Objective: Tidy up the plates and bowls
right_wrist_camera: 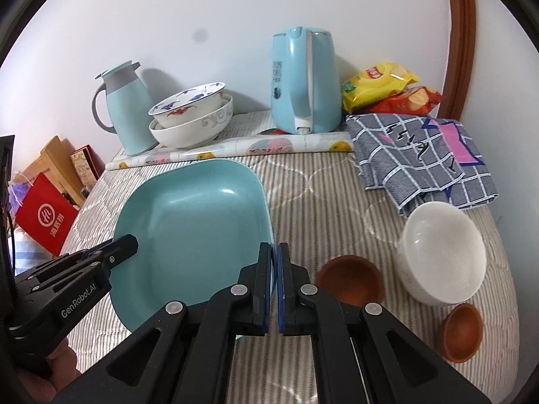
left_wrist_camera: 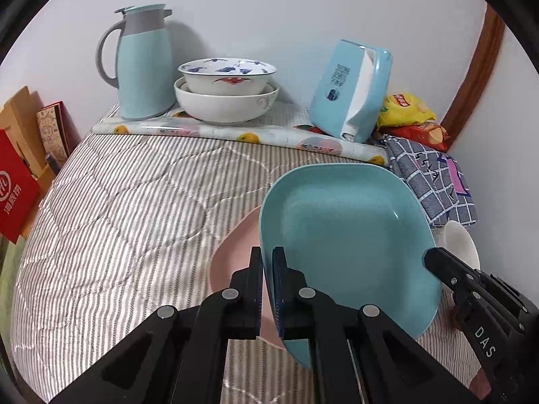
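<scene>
Above the pink plate [left_wrist_camera: 232, 252], both tools, left [left_wrist_camera: 267, 259] and right [right_wrist_camera: 274, 256], clamp the blue plate's [right_wrist_camera: 198, 222] rims. Two bowls [left_wrist_camera: 226, 96] sit nested; the white bowl [right_wrist_camera: 441, 252] and brown bowls [right_wrist_camera: 350, 281] look unsorted.

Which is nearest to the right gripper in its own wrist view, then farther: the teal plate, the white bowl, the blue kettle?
1. Teal plate: clamped in the right gripper, left.
2. White bowl: right, on the striped cloth.
3. Blue kettle: at the back by the wall.
</scene>
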Tool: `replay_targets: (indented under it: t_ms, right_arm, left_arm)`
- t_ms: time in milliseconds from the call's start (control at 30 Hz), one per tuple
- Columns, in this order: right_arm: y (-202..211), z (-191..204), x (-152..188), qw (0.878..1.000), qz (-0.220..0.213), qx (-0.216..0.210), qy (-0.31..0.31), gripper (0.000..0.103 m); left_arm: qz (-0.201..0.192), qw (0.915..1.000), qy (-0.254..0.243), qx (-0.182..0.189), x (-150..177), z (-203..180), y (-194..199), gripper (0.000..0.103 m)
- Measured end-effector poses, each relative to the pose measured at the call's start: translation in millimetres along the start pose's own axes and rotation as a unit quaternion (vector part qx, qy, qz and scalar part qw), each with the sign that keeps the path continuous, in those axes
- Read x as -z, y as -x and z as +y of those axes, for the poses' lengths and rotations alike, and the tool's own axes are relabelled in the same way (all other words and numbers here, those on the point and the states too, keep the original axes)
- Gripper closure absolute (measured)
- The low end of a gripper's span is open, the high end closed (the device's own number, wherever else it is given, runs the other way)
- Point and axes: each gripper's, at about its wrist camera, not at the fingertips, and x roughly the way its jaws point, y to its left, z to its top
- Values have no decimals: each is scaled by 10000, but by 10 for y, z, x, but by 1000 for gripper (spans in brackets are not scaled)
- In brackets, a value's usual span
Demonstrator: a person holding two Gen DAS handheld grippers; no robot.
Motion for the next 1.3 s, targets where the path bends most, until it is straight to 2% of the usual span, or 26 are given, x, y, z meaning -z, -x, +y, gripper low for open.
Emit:
replay_targets:
  t_ms: [633, 1033, 1300]
  right_arm:
    - [-489, 132, 143, 9989, 458, -31, -87, 101]
    - [-572, 201, 179, 9982, 603, -76, 18, 102]
    - [-543, 189, 265, 9970, 734, -252, -22, 100]
  left_arm:
    - [384, 9992, 105, -34, 32, 261, -448, 97]
    - [416, 9990, 153, 69, -60, 364, -612, 97]
    - [320, 9993, 163, 104, -149, 354, -688, 96]
